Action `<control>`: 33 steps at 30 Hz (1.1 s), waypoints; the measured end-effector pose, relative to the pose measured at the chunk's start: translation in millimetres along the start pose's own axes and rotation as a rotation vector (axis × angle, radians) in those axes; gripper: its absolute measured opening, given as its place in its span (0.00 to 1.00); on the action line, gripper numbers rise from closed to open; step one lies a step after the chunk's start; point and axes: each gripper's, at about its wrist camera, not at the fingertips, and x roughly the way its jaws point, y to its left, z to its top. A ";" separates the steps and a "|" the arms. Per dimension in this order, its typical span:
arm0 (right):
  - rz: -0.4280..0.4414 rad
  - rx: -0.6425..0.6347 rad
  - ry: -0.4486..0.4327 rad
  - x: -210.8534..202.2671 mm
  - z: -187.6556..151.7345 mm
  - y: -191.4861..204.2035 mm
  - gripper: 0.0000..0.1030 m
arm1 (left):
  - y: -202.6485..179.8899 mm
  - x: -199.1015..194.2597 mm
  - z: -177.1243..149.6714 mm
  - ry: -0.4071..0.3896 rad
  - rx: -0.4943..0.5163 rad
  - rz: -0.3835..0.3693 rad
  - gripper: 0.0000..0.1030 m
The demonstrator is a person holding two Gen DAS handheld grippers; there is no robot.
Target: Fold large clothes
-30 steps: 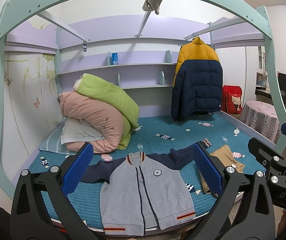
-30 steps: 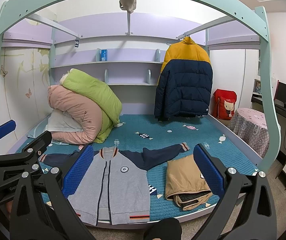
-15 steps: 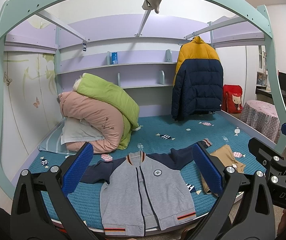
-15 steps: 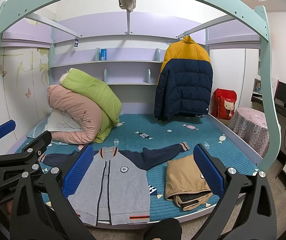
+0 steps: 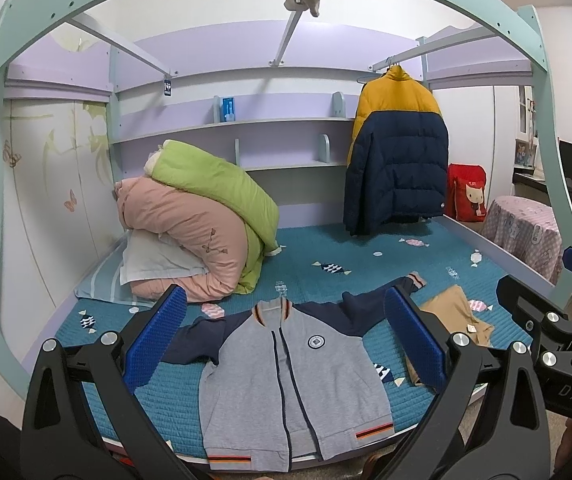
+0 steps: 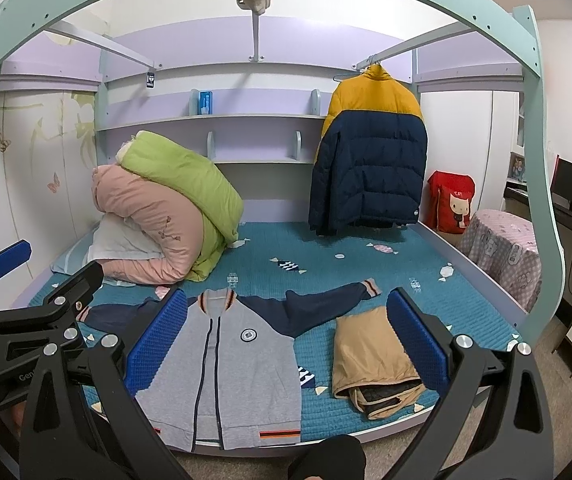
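Observation:
A grey jacket with navy sleeves (image 5: 294, 376) lies flat, face up and zipped, on the teal bed cover (image 5: 326, 248); it also shows in the right wrist view (image 6: 226, 364). Both sleeves are spread out sideways. My left gripper (image 5: 286, 340) is open and empty, held in front of the bed above the jacket's hem. My right gripper (image 6: 286, 340) is open and empty, beside the left one. A folded tan garment (image 6: 370, 360) lies to the right of the jacket.
Rolled pink and green quilts (image 6: 166, 208) and a pillow sit at the back left of the bed. A yellow and navy puffer coat (image 6: 370, 156) hangs from a rail at the back right. A covered stool (image 6: 502, 248) and desk stand right of the bed.

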 end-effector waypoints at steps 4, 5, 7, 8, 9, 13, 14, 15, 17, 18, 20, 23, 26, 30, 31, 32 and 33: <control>0.001 0.002 0.012 4.7 3.2 1.1 0.93 | 0.5 6.1 1.7 0.009 0.001 0.000 0.95; 0.001 0.002 0.015 6.4 4.9 1.8 0.93 | -2.4 7.5 7.2 0.015 0.002 0.000 0.95; 0.000 0.000 0.022 9.0 6.4 3.0 0.93 | -2.9 10.9 10.3 0.024 0.000 0.001 0.95; 0.000 0.000 0.025 11.0 7.8 2.5 0.93 | -2.4 11.9 10.5 0.027 -0.001 0.000 0.95; 0.000 -0.001 0.028 12.4 8.6 3.1 0.93 | -2.1 13.5 11.4 0.031 -0.001 0.000 0.95; 0.004 -0.001 0.044 20.8 13.1 6.6 0.93 | -1.3 19.0 15.9 0.047 -0.003 0.006 0.95; 0.005 -0.001 0.047 23.1 14.3 7.6 0.93 | -0.9 20.2 16.9 0.050 -0.003 0.007 0.95; 0.006 -0.002 0.050 25.3 15.5 8.1 0.93 | -0.4 21.7 17.7 0.052 -0.004 0.008 0.95; 0.007 -0.006 0.057 30.7 18.0 9.9 0.93 | -0.4 27.5 21.4 0.063 -0.007 0.012 0.95; 0.009 -0.007 0.061 34.2 19.5 10.6 0.93 | 0.4 29.6 22.1 0.067 -0.009 0.015 0.95; 0.013 -0.009 0.073 40.8 22.3 13.3 0.93 | 2.9 35.0 24.1 0.075 -0.011 0.019 0.95; 0.017 -0.018 0.084 52.1 26.9 19.5 0.93 | 10.1 47.0 28.3 0.090 -0.020 0.027 0.95; 0.025 -0.022 0.102 67.1 29.3 25.7 0.93 | 18.9 62.9 31.8 0.115 -0.028 0.036 0.95; 0.044 -0.026 0.140 90.7 29.8 38.2 0.93 | 31.9 86.1 33.0 0.151 -0.043 0.051 0.95; 0.048 -0.028 0.149 96.7 30.1 40.4 0.93 | 35.6 92.1 32.8 0.161 -0.047 0.055 0.95; 0.052 -0.032 0.160 104.0 30.3 44.3 0.93 | 40.7 100.0 31.7 0.173 -0.052 0.060 0.95; 0.054 -0.036 0.169 110.6 30.6 48.3 0.93 | 44.6 106.3 31.0 0.183 -0.057 0.064 0.95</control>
